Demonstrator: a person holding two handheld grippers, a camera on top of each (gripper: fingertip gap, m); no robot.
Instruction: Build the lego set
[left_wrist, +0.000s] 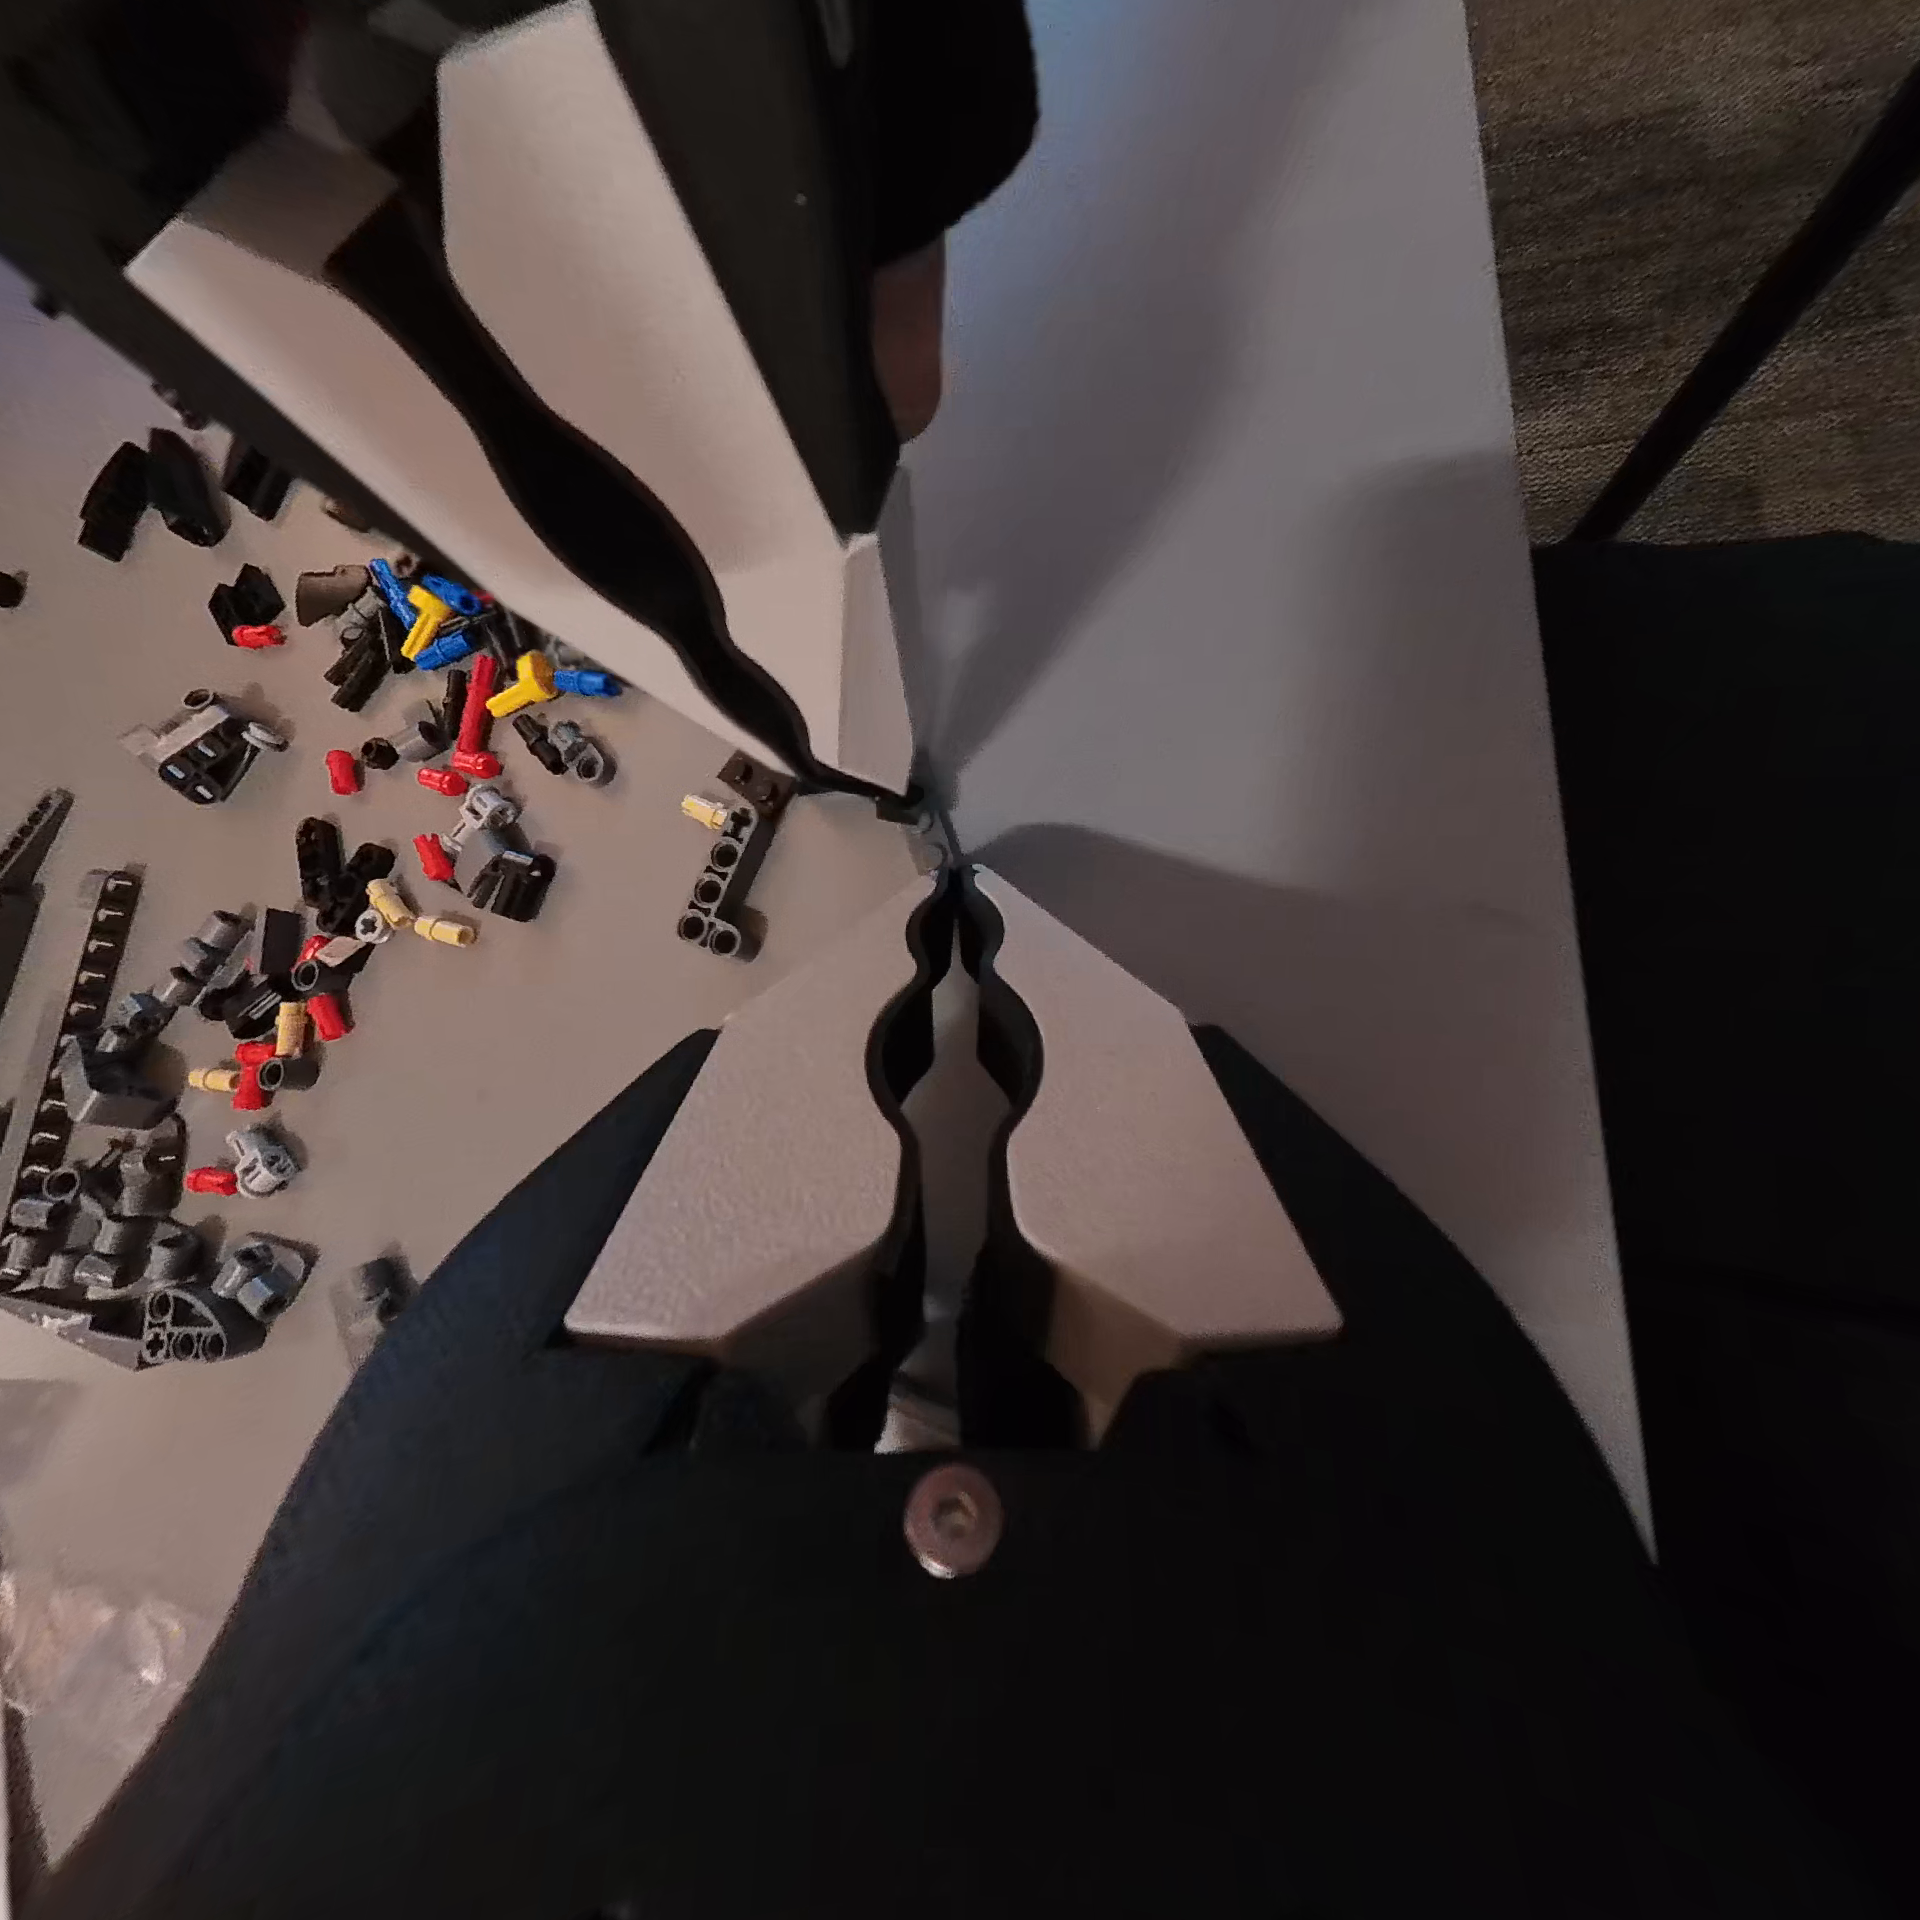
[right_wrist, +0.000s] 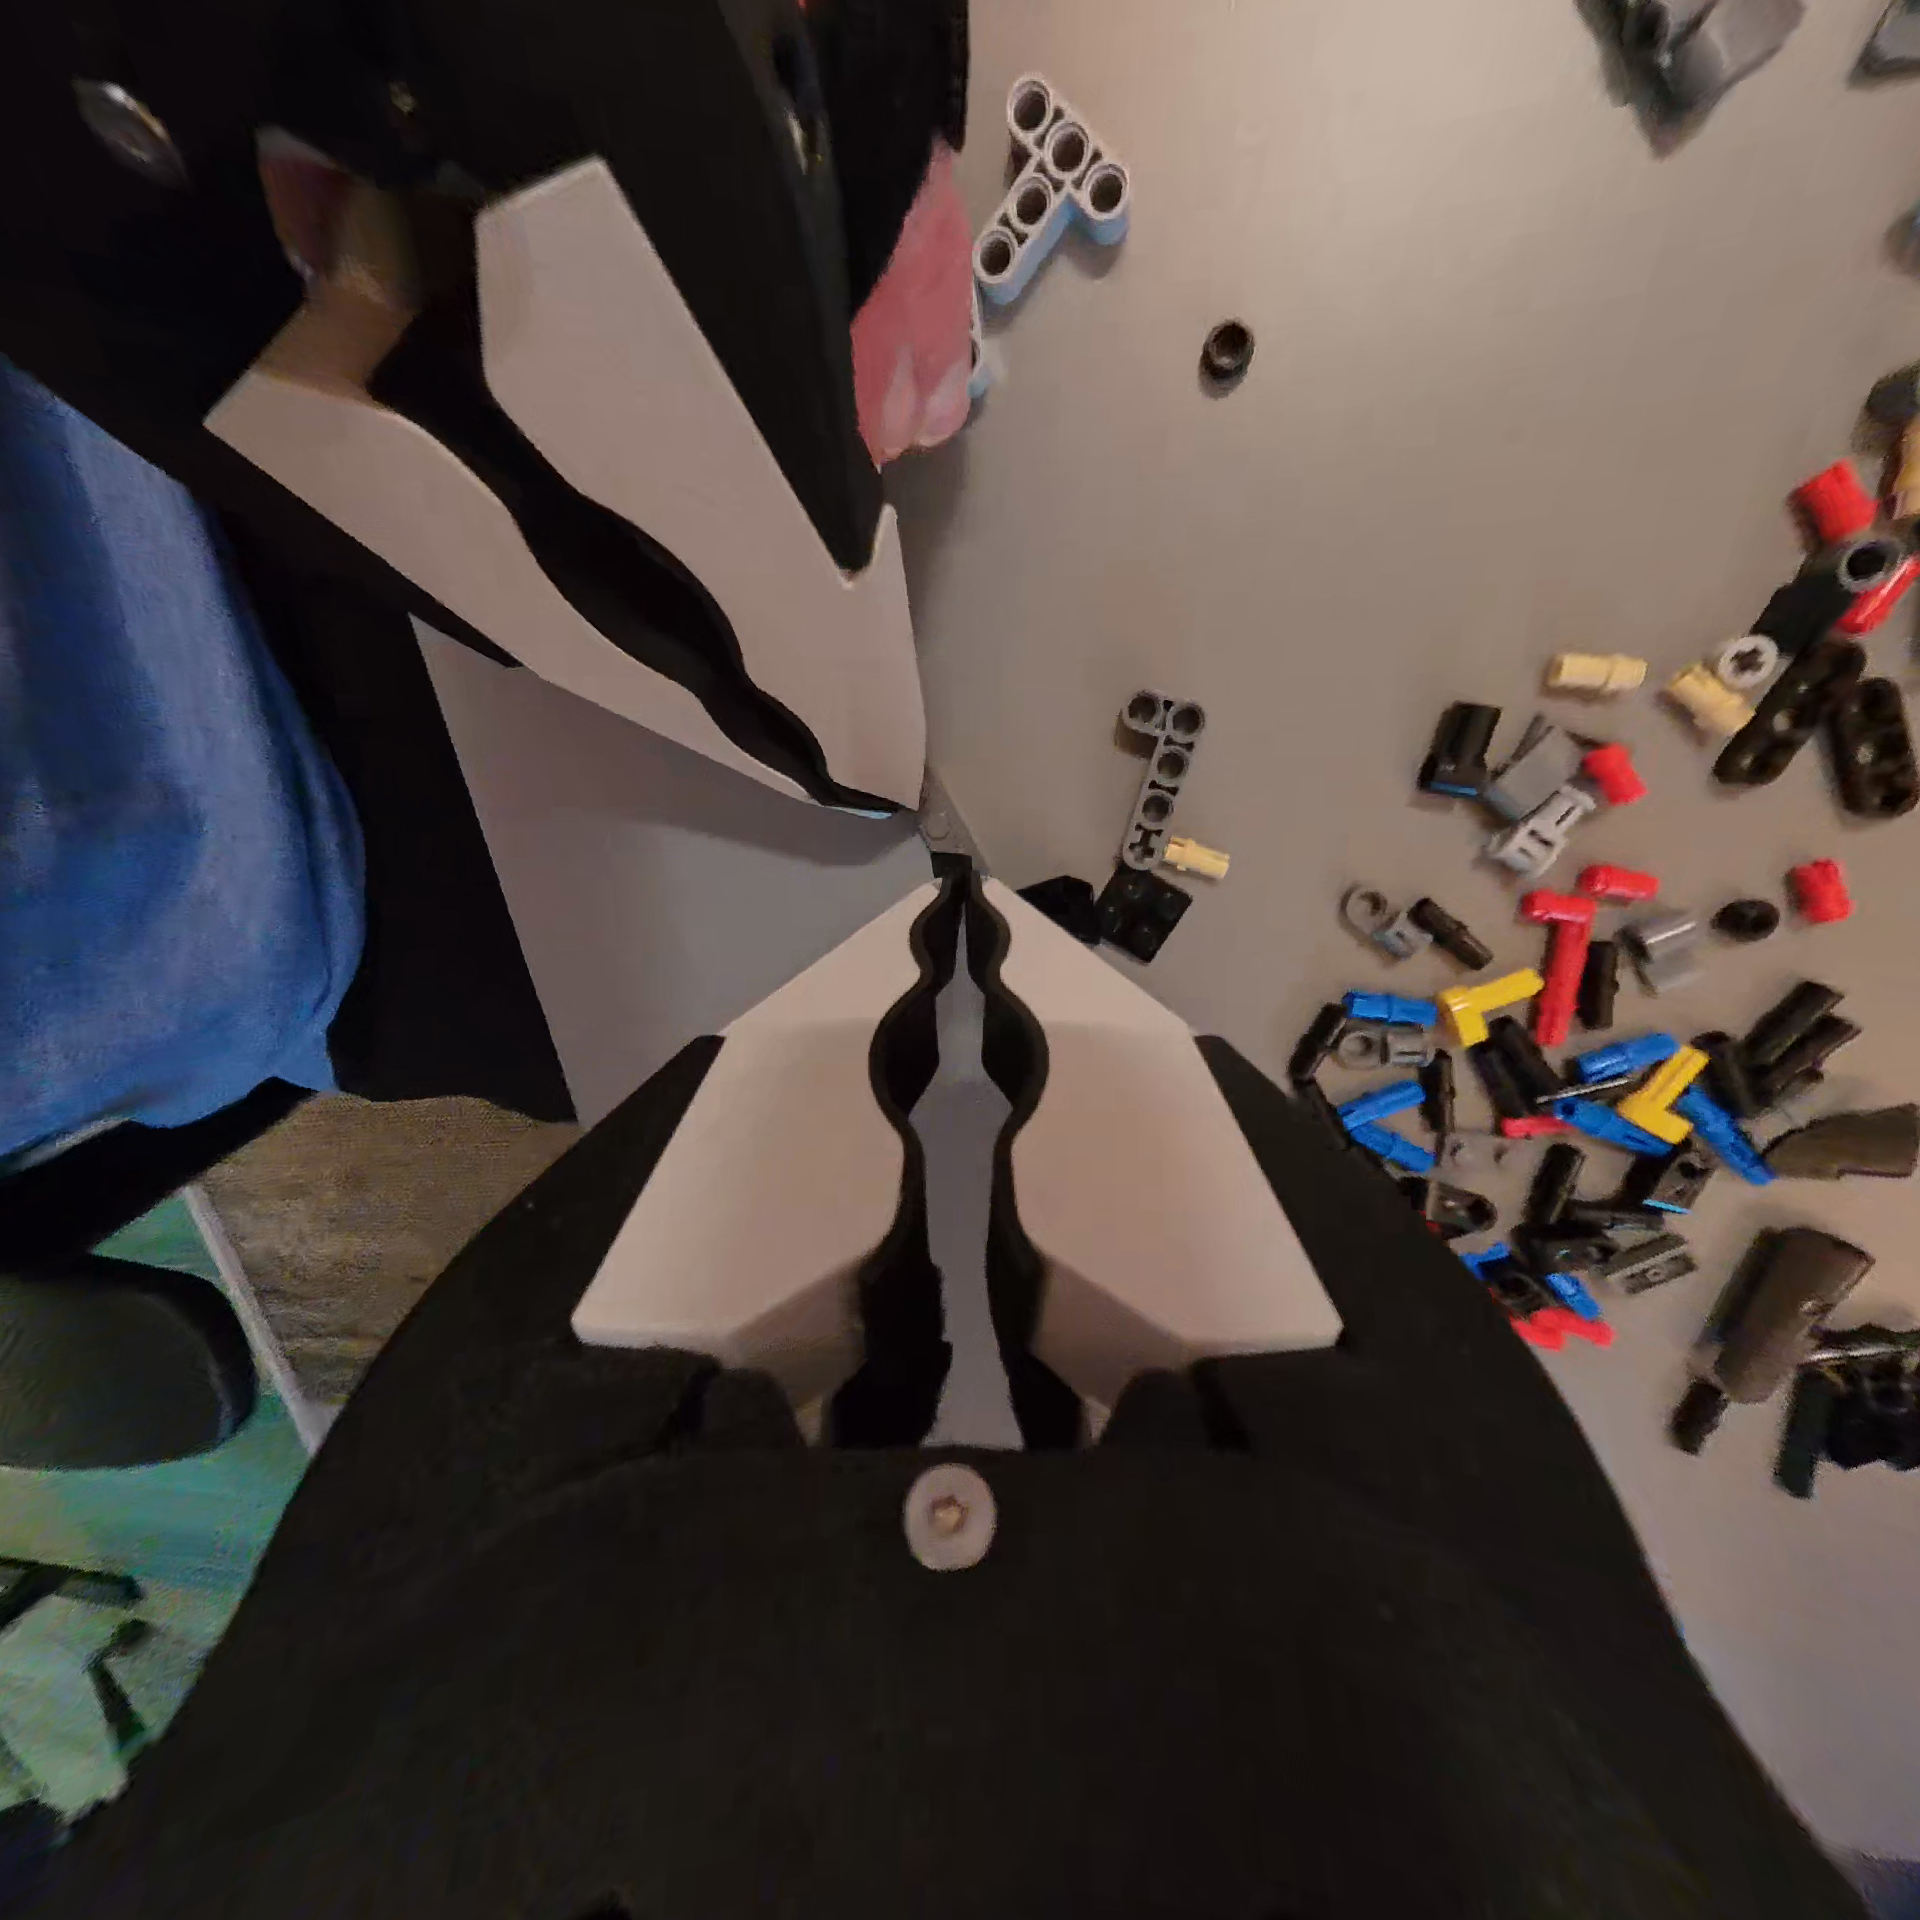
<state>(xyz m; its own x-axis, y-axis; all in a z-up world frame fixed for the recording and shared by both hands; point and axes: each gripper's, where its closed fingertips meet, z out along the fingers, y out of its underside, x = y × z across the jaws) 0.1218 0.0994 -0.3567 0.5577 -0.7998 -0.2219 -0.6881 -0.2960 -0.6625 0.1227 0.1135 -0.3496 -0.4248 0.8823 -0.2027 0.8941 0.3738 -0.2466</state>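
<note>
Tabletop, grey and strewn with loose lego pieces, underlies left claw and right claw, both clamped tip-to-tip on one small grey piece.

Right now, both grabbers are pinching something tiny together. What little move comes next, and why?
Probably press the two tips gently together. The left gripper and right gripper meet tip to tip, each shut on a small grey piece above the table, so the parts seem about to join.
</note>
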